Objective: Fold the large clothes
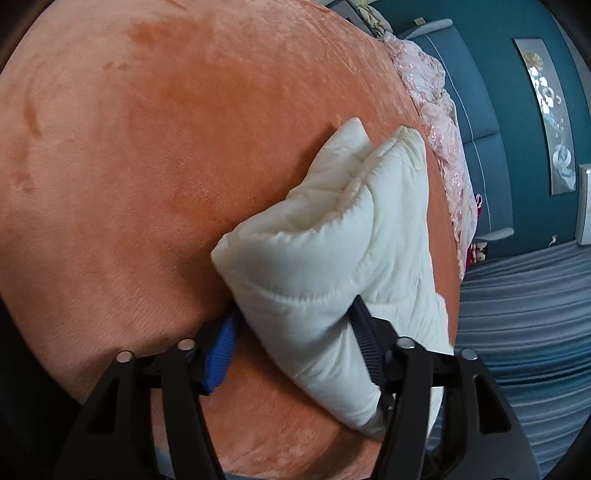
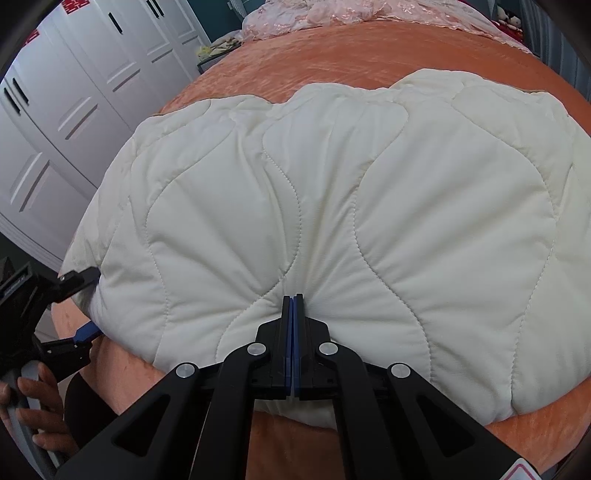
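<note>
Bed (image 2: pixel 369 51) with orange plush cover.
Cream quilted garment (image 2: pixel 332 206) lies folded on it; pink lace bedding (image 2: pixel 332 14) bunched along the far edge.

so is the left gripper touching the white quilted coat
Touching. The left wrist view shows the left gripper with both fingers pressed into the folded edge of the white quilted coat, no gap visible.

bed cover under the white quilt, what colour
Orange bed cover, clearest in the left wrist view.

Cream quilted comforter (image 2: pixel 332 221) lying folded on the bed

The puffy white piece, stitched in wavy lines, is resting flat on an orange plush cover (image 2: pixel 332 59), its thick layered corner (image 1: pixel 317 258) bulging at the near edge.
</note>
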`<action>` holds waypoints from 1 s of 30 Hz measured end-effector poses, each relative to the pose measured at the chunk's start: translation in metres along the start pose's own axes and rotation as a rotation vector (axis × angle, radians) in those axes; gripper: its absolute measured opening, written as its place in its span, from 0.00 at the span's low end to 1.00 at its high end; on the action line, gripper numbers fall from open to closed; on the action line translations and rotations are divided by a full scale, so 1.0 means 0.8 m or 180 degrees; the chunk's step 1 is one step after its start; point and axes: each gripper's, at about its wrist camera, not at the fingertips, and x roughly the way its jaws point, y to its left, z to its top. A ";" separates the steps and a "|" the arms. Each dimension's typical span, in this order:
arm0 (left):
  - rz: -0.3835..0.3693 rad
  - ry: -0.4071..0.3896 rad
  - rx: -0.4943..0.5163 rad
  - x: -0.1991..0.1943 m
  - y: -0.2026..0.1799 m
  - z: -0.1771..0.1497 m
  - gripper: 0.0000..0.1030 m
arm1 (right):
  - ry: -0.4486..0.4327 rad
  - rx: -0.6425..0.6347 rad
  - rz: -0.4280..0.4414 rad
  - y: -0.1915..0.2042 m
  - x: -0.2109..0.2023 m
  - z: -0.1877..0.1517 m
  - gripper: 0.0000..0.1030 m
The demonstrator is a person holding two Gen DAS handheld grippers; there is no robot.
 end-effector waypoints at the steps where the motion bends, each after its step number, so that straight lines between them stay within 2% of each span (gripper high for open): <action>1: -0.0012 0.0003 -0.0014 0.004 -0.003 0.002 0.58 | 0.0001 -0.0007 -0.0010 0.000 0.000 0.000 0.00; 4: 0.0025 0.0026 0.0044 0.009 -0.017 0.007 0.56 | -0.0005 -0.0004 -0.0044 0.002 0.000 -0.001 0.00; 6: 0.0048 0.0024 0.0139 0.002 -0.029 0.005 0.36 | 0.0009 -0.0001 -0.0058 0.003 -0.001 0.000 0.00; 9: -0.0015 -0.0034 0.0365 -0.017 -0.047 0.001 0.20 | 0.0075 0.0036 -0.0077 0.005 -0.015 0.007 0.00; 15: -0.0152 -0.0275 0.0918 -0.083 -0.099 -0.012 0.16 | 0.0023 -0.0025 -0.0114 -0.001 -0.061 -0.004 0.00; 18: -0.0176 -0.0435 0.1085 -0.116 -0.115 -0.016 0.16 | 0.0134 -0.0030 0.0032 0.008 -0.064 -0.018 0.00; 21: -0.0159 -0.0604 0.1204 -0.144 -0.130 -0.020 0.15 | 0.0297 -0.0123 0.0236 0.039 -0.050 -0.033 0.00; 23: -0.0146 -0.0682 0.1407 -0.158 -0.152 -0.024 0.15 | 0.0421 -0.0200 0.0388 0.064 -0.032 -0.041 0.00; 27: -0.0158 -0.0695 0.1935 -0.169 -0.200 -0.062 0.15 | 0.0429 -0.0409 0.0534 0.091 -0.017 -0.043 0.00; 30: -0.0244 -0.0604 0.2344 -0.154 -0.245 -0.101 0.15 | 0.0420 -0.0211 0.0719 0.070 -0.038 -0.035 0.00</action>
